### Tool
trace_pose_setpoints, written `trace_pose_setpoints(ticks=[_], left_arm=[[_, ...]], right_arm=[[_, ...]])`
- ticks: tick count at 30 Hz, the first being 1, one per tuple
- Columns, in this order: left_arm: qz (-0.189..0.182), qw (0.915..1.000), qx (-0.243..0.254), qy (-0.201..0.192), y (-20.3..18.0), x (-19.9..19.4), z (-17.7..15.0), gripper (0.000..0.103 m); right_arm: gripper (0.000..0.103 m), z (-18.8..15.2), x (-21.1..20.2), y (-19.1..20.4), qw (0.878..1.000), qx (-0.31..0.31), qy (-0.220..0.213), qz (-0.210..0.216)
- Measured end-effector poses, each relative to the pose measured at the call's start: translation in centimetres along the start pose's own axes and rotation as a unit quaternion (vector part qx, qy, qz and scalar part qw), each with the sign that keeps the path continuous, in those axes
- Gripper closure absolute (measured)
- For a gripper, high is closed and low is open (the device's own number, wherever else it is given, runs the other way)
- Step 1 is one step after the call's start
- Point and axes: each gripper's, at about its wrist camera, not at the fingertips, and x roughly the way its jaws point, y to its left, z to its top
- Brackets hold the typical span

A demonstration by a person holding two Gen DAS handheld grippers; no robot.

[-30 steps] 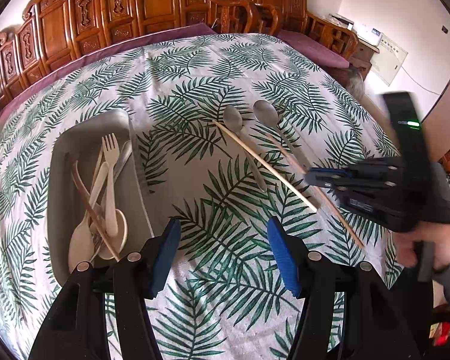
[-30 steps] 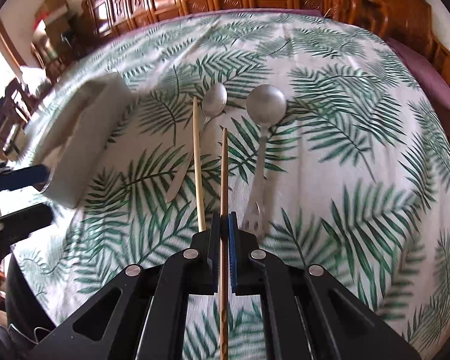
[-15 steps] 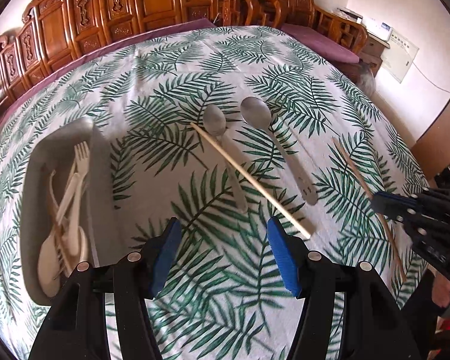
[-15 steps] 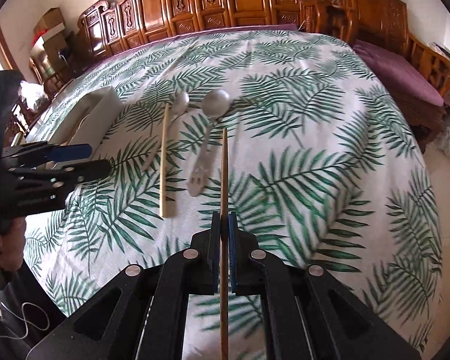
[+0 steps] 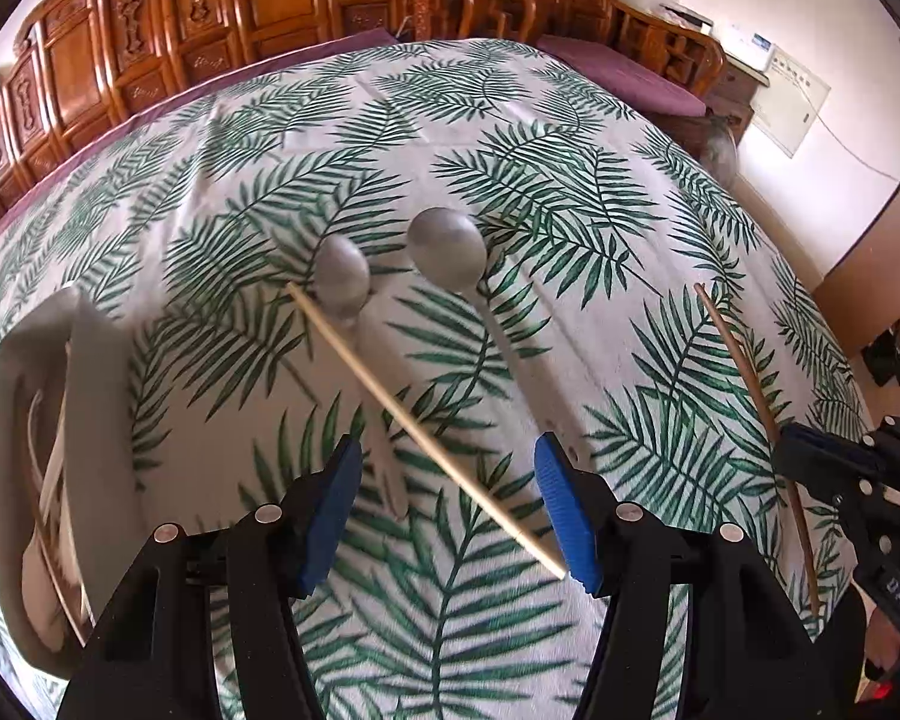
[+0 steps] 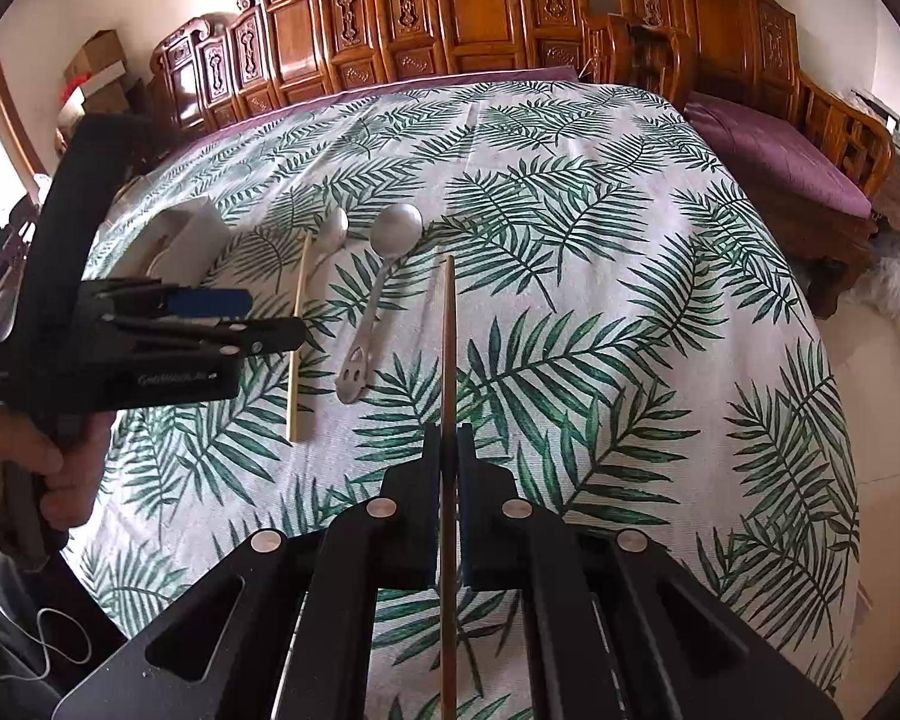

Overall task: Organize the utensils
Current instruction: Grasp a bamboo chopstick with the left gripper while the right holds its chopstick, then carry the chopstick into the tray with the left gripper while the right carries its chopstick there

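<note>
My left gripper is open and hovers over a pale chopstick that lies slanted on the leaf-print cloth, its near end by the right finger. Nothing is between the pads. Two metal spoons lie just beyond it. My right gripper is shut on a brown chopstick, which sticks out forward above the cloth. The left wrist view shows that right gripper and the brown chopstick at the right. In the right wrist view the left gripper hangs over the pale chopstick.
A grey tray at the left holds several pale utensils and a brown stick. Carved wooden chairs line the table's far side, and a purple-cushioned bench stands at the right. A hand holds the left gripper's handle.
My left gripper has moved right from beside the tray to above the pale chopstick. The right gripper has carried the brown chopstick away from the spoons, to the right.
</note>
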Motion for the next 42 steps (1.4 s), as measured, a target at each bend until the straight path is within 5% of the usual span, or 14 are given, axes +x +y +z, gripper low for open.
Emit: trace_pose_setpoints(ticks=[8,17,27,42], left_arm=[[0.007,0.9995,-0.032,-0.001,1.1,1.4,1.5,0.052],[-0.011,0.9978,-0.056,0.033,1.8,2.8,1.3,0.080],[0.010,0.9974,-0.057,0.043,1.3,3.2,1.9,0.081],[0.035,0.9959,-0.072,0.042,1.9,2.1,0.6,0.099]], right_arm=[[0.097,-0.1,0.3,-0.1,1.000,-0.012,0.001,-0.010],[0.097,-0.2,0.3,-0.3,1.000,-0.008,0.001,-0.011],[0.097,-0.1,0.2,-0.5,1.000,-0.003,0.001,-0.005],[0.097,0.0,0.2,-0.3,1.000,-0.004,0.001,-0.003]])
